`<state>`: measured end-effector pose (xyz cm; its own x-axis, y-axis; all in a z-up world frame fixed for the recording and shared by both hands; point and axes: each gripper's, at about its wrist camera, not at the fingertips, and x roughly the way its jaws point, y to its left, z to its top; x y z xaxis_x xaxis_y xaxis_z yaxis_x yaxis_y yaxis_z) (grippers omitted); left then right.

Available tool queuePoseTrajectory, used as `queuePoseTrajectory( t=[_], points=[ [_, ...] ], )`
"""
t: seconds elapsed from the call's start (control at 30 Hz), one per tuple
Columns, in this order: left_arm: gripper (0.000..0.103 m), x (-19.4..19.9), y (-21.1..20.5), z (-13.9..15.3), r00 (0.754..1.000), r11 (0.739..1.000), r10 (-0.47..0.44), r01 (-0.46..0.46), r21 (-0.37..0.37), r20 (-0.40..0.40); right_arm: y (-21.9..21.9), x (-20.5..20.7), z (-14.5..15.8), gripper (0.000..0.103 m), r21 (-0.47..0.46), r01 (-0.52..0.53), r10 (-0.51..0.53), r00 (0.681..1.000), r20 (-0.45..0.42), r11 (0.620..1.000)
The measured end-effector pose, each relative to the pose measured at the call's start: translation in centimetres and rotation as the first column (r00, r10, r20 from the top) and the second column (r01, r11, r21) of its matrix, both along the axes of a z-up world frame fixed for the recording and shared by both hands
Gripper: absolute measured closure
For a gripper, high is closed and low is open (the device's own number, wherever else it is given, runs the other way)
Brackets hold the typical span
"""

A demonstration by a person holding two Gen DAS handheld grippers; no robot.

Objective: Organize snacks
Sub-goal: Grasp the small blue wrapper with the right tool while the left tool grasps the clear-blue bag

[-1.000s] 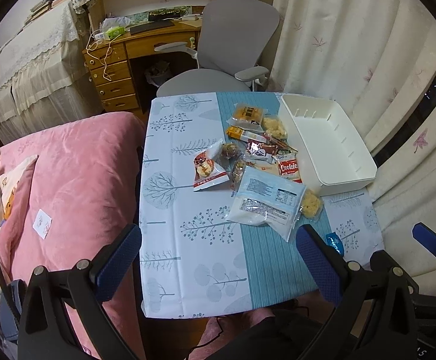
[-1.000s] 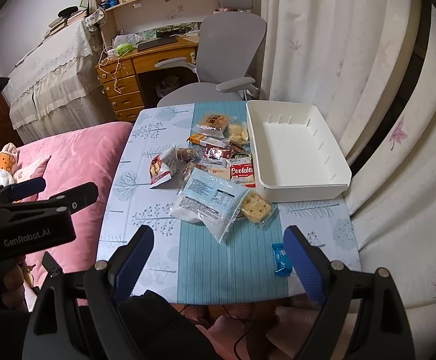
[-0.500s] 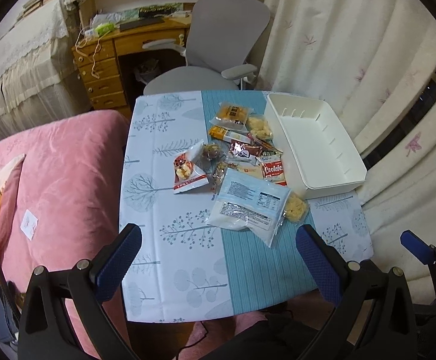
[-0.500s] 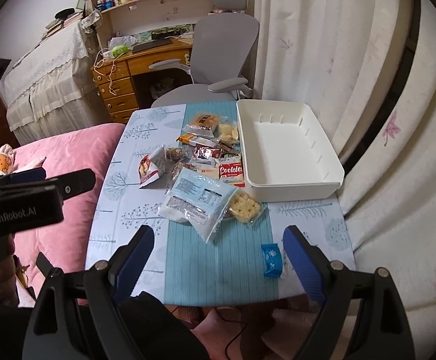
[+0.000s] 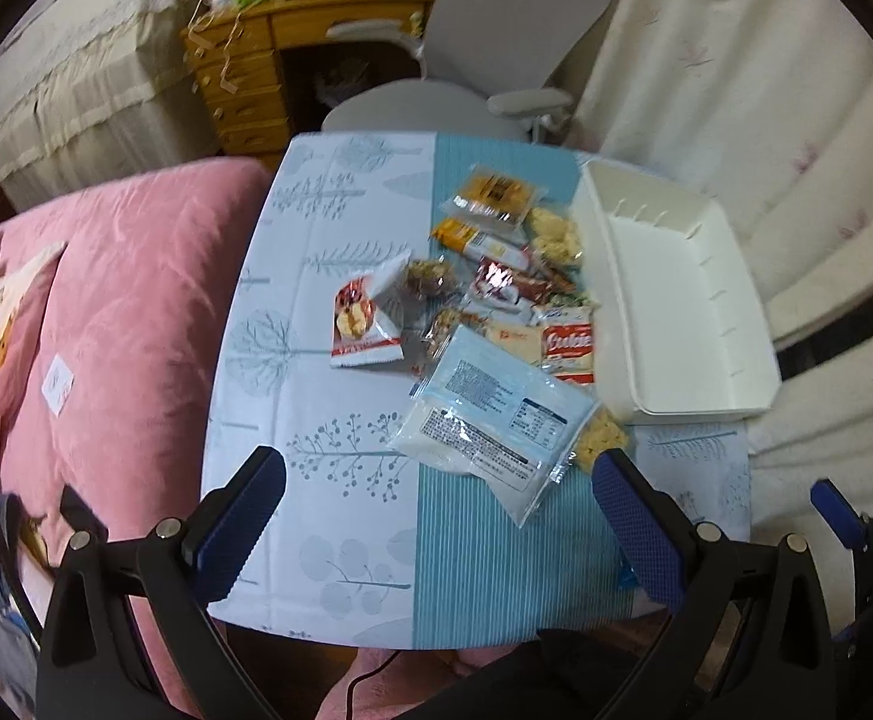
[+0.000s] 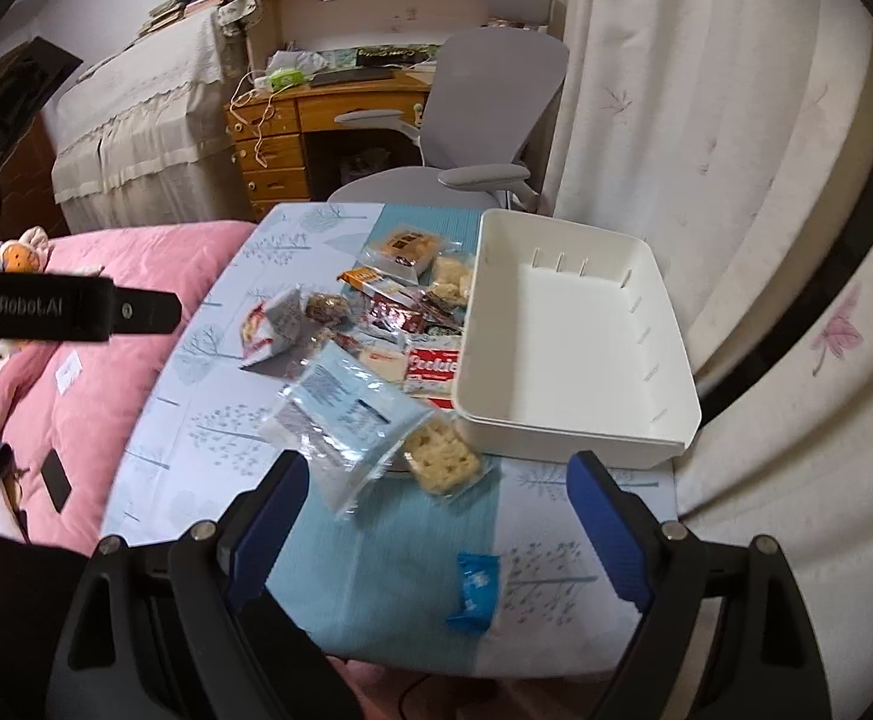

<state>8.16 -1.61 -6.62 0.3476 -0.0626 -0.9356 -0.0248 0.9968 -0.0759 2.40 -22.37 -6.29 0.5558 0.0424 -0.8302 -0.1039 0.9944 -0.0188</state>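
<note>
Both claws, left [image 5: 436, 516] and right [image 6: 436, 522], hang spread above the table's near edge [image 6: 412, 654], pinching nothing.

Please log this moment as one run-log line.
left gripper: open, empty | right gripper: open, empty | white plastic bin: empty | snack packets: loose on tree-print tablecloth

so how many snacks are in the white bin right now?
0. The white bin is bare inside; the snacks lie piled beside it on the table.
</note>
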Motion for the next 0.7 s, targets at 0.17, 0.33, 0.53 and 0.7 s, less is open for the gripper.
queuePoseTrajectory(
  t=[0.17,0.33,0.53,0.7],
  points=[
    [0.001,1.9,-1.0,-3.6,0.995,0.998,0.066,-0.066,0.006,-0.078,-2.3,1.0,-3.3,0.015,0.023,-0.007,0.009,0.997,-0.078,1.000],
    [0.002,3.7,-2.1,-7.7,0.982,0.993,0.118,-0.121,-0.011,-0.148,-4.2,1.1,-7.2,0.015,0.040,0.014,-0.008,0.987,-0.158,0.999],
    [0.002,5.6,-3.1,-12.7,0.956,0.983,0.167,-0.182,-0.040,-0.243,-5.3,0.8,-11.6,0.015,0.055,0.043,-0.028,0.967,-0.254,0.998],
    [0.002,7.0,-3.5,-16.1,0.927,0.970,0.197,-0.231,-0.073,-0.319,-5.5,0.4,-15.0,0.016,0.068,0.068,-0.041,0.939,-0.343,0.995]
  ],
)
